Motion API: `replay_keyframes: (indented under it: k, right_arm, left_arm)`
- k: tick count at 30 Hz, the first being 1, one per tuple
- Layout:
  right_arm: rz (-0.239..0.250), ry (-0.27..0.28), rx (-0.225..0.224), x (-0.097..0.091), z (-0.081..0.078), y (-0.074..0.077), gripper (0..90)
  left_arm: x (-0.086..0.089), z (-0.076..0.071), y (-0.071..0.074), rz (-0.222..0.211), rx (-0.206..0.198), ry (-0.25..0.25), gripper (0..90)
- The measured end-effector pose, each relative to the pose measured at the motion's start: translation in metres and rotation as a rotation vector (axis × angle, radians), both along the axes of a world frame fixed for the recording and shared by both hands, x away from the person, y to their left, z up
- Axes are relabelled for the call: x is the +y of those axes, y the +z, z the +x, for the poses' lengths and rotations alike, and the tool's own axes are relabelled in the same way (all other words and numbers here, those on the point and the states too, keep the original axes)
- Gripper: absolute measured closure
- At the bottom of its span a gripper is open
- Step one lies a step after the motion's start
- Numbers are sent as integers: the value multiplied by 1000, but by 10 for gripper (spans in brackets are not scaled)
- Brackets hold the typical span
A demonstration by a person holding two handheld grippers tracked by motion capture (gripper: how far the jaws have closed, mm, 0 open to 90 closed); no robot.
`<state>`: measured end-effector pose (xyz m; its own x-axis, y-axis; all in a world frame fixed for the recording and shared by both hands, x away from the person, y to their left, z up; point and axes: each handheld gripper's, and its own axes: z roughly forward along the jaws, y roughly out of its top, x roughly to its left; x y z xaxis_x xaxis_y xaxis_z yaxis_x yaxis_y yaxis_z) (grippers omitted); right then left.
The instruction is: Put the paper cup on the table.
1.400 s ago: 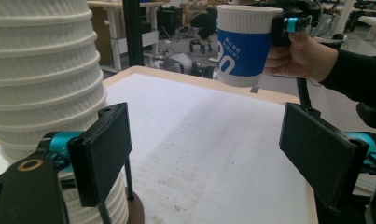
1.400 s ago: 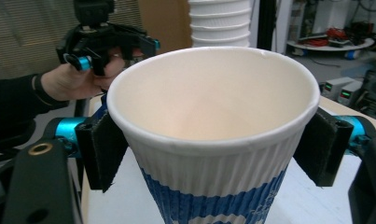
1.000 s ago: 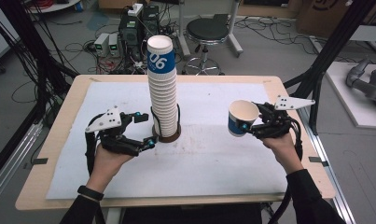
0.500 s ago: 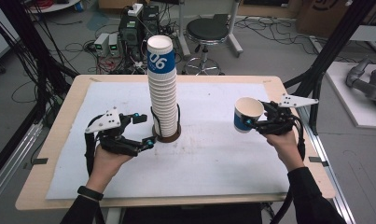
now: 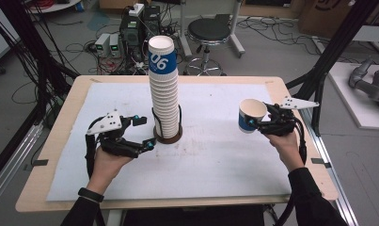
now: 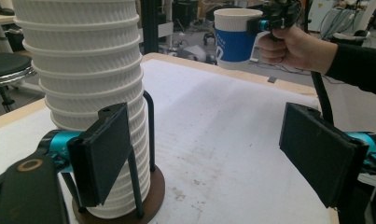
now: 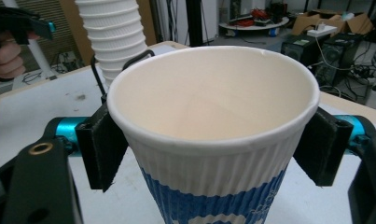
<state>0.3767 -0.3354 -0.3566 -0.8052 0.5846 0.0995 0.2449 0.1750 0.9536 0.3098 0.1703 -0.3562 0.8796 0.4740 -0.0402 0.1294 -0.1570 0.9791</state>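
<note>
Upright, mouth up, paper cup (image 7: 209, 140) pinched in right gripper (image 5: 264, 121) jaws; left gripper (image 5: 147, 132) jaws spread.

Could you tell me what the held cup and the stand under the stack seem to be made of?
The cup looks like ribbed paper: matte white, blue printed band, rolled rim, plain smooth inside. The stand seems a dark brown disc, perhaps wood or plastic, with thin black rods, probably metal, beside the stack.
</note>
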Motion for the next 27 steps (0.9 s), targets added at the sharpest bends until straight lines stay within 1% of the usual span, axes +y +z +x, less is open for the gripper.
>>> replay_keyframes:
  k: [2, 6, 9, 11, 12, 16, 19, 23, 26, 27]
  right_arm:
    - [-2, -11, 9, -2, 2, -3, 213]
    - [-6, -36, 10, -4, 5, -9, 212]
    - [-14, -55, 21, -6, 7, -14, 212]
    - [-14, -68, 23, -6, 9, -16, 212]
    - [-15, -76, 17, -6, 10, -18, 212]
    - [-29, -100, 32, -5, 15, -25, 212]
    - [-32, -115, 33, -5, 19, -30, 212]
    - [-20, -133, 51, -3, 24, -37, 212]
    - [-13, -149, 53, -2, 28, -41, 212]
    - [-4, -153, 63, -2, 30, -43, 212]
  left_arm:
    - [0, 0, -1, 8, 0, 2, 167]
    - [-1, 1, -3, 21, 0, 4, 167]
    - [-2, 2, -4, 19, 4, 3, 167]
    - [-2, 2, -5, 21, 2, 1, 167]
    - [-2, 2, -6, 20, 4, -1, 167]
    - [-3, 3, -6, 19, 3, -6, 167]
    - [-4, 3, -7, 17, 1, -7, 167]
    - [-4, 3, -8, 18, 1, -12, 167]
    - [-6, 3, -8, 14, 2, -13, 167]
    - [-6, 3, -8, 14, 0, -14, 167]
